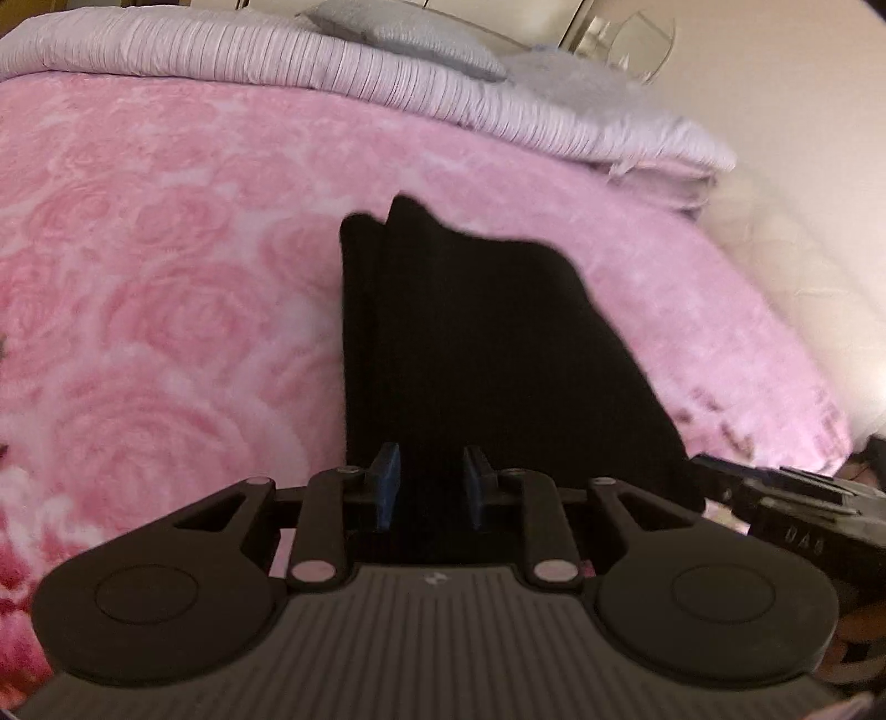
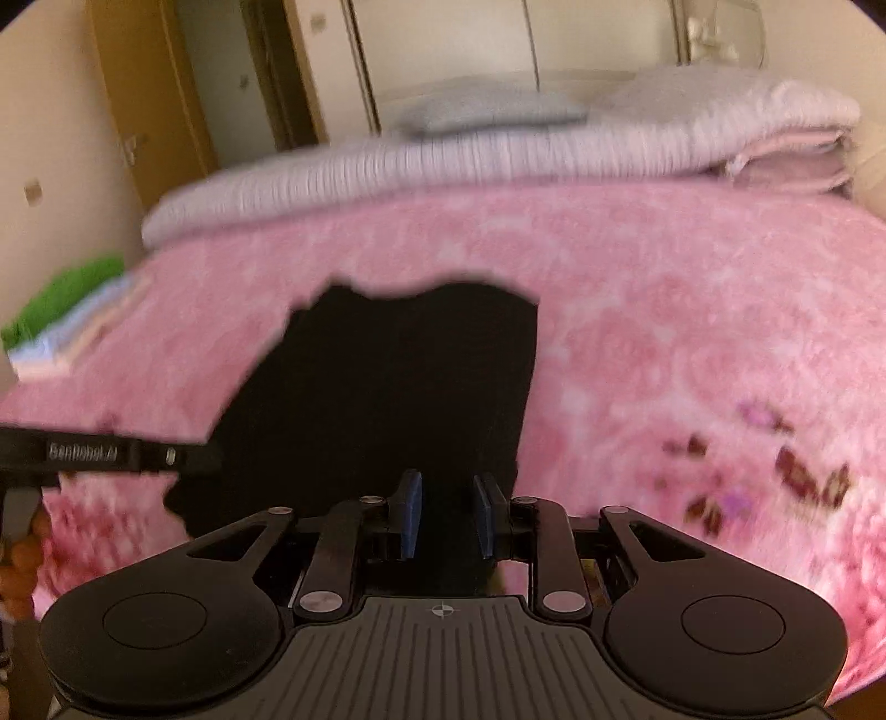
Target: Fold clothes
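Note:
A black garment (image 1: 476,343) lies folded lengthwise on the pink rose-patterned blanket (image 1: 166,277). My left gripper (image 1: 431,487) is at the garment's near edge, its blue pads closed on the black cloth. The right gripper's body shows at the far right of the left wrist view (image 1: 786,498). In the right wrist view the same black garment (image 2: 398,387) stretches away from my right gripper (image 2: 447,518), whose blue pads also pinch its near edge. The left gripper's body (image 2: 105,457) shows at the left, beside the cloth. Both views are blurred by motion.
A folded lilac ribbed quilt (image 1: 332,61) and a grey pillow (image 1: 410,33) lie at the far end of the bed. A stack of folded clothes with a green top (image 2: 66,310) sits at the bed's left edge. Wardrobe doors (image 2: 443,50) stand behind.

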Demonstrator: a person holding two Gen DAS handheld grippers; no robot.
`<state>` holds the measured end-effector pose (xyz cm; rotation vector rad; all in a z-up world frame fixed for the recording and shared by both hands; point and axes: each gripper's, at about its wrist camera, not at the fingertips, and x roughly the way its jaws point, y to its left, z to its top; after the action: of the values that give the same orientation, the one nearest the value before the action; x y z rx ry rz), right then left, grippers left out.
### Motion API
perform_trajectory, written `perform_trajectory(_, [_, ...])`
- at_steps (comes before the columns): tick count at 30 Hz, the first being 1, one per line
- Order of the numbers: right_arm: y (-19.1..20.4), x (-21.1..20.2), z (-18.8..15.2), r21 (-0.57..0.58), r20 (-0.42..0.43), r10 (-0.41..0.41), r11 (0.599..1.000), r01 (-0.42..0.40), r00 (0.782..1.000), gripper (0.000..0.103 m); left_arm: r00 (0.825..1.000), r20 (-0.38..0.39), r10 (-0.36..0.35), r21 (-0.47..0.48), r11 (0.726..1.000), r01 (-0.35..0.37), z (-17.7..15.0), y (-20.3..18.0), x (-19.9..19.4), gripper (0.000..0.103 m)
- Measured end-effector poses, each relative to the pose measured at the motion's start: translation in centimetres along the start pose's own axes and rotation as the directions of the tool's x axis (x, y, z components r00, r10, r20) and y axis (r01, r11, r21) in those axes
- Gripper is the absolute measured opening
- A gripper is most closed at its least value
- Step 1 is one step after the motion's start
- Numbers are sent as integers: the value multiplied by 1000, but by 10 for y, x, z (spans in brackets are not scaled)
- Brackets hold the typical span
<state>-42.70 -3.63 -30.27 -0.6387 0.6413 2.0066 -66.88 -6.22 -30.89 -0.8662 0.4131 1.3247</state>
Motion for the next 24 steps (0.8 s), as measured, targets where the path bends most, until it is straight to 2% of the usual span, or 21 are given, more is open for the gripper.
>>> perform_trajectory(2, [0,11,-3,-20,-11,-17,1000,17,1000,25,999,-12,41,12,999,-40,1,-8,0,18])
perform_trajectory(7, [-4,-4,4,56,-40,-8,998,11,999,26,990,-34,138,43,990,-137,-1,-29,-9,20])
perform_trajectory(8, [-3,-8,2,64,-47,-17,998,20,999,27,987,-34,157,51,987,-155,-4,-34,-15,24])
perform_trajectory(10, [-2,-15,-1,80,-62,-35,996,40,997,38,983,-43,178,60,983,-176,-12,-42,-22,28])
perform_trajectory(13, [-1,-23,-8,105,-90,-55,992,64,994,47,979,-63,196,64,979,-192,-24,-52,-32,29])
perform_trajectory(18, [-1,-34,-14,140,-118,-86,985,102,989,49,968,-70,242,86,968,-236,-39,-64,-46,31])
perform_trajectory(20, [-1,-39,-15,143,-127,-101,983,119,987,49,963,-58,264,99,961,-258,-42,-68,-52,35])
perform_trajectory(24, [2,-49,-20,142,-140,-107,982,127,984,49,952,-33,304,120,947,-298,-45,-78,-65,35])
